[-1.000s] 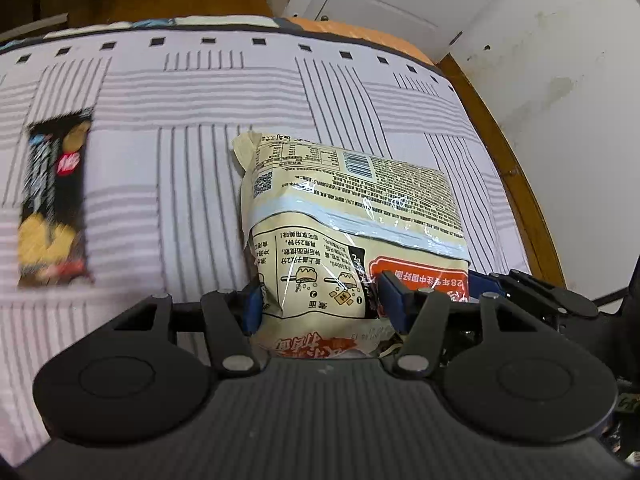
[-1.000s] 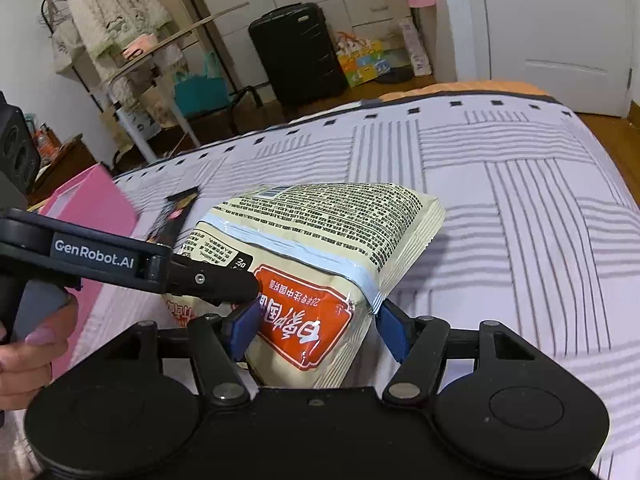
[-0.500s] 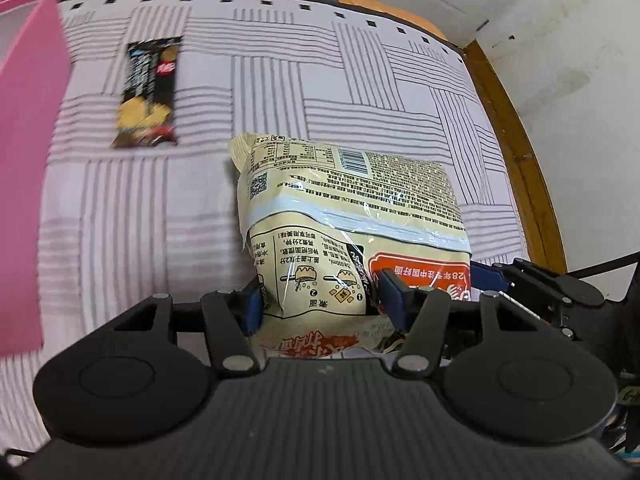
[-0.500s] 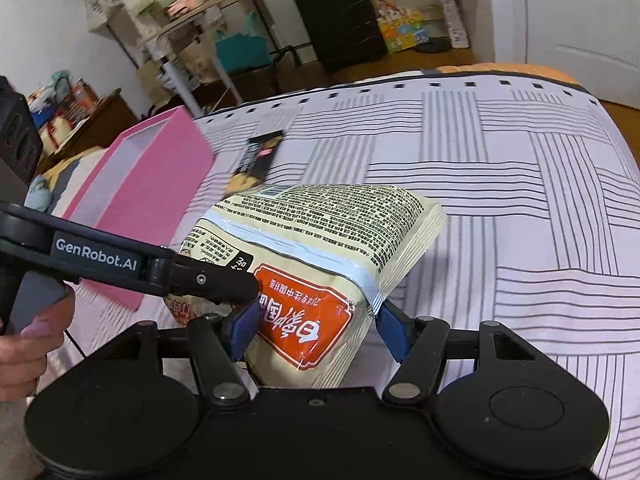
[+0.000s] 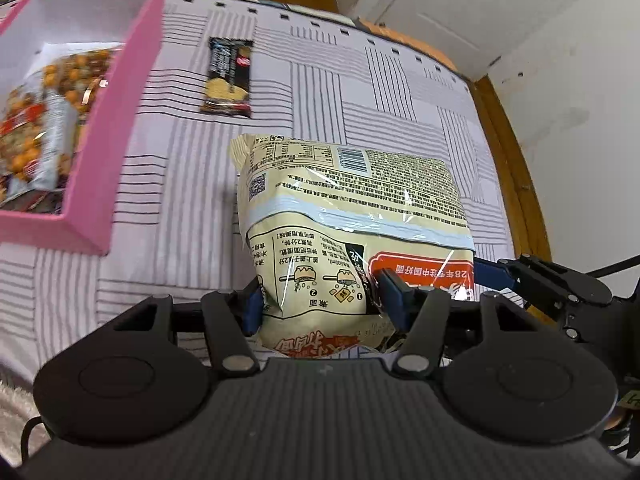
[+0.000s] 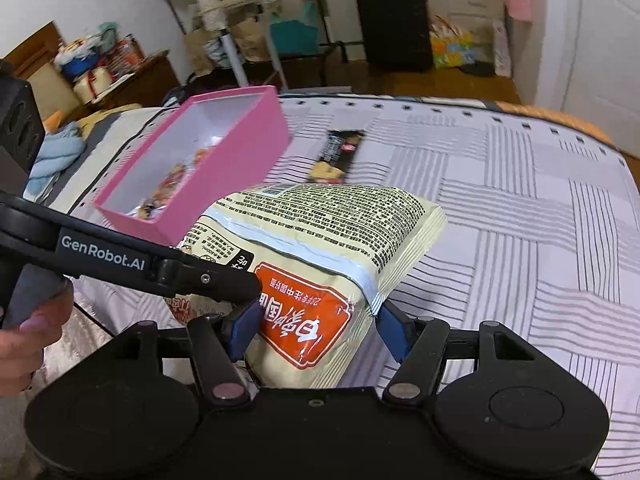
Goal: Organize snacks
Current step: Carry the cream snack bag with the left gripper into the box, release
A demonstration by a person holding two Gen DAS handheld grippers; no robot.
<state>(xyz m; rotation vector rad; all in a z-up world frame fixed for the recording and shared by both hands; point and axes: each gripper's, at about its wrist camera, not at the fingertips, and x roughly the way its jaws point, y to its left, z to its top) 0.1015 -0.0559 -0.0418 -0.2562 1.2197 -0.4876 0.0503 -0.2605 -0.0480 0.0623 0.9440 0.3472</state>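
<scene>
A cream noodle packet with an orange label hangs in the air above the bed, held from both sides. My left gripper is shut on its near-left corner and my right gripper is shut on its near-right end. The pink box stands at the left, with a bag of orange snacks lying inside it. A black snack bar lies flat on the bedspread beyond the packet.
The striped bedspread spreads wide to the right. A wall and wooden bed edge run along the right side. A black suitcase, a rack and clutter stand on the floor beyond the bed. A hand holds the left gripper's handle.
Both grippers have carried the noodle packet up and to the left. The pink box has come into both views and the black bar now sits nearer the middle.
</scene>
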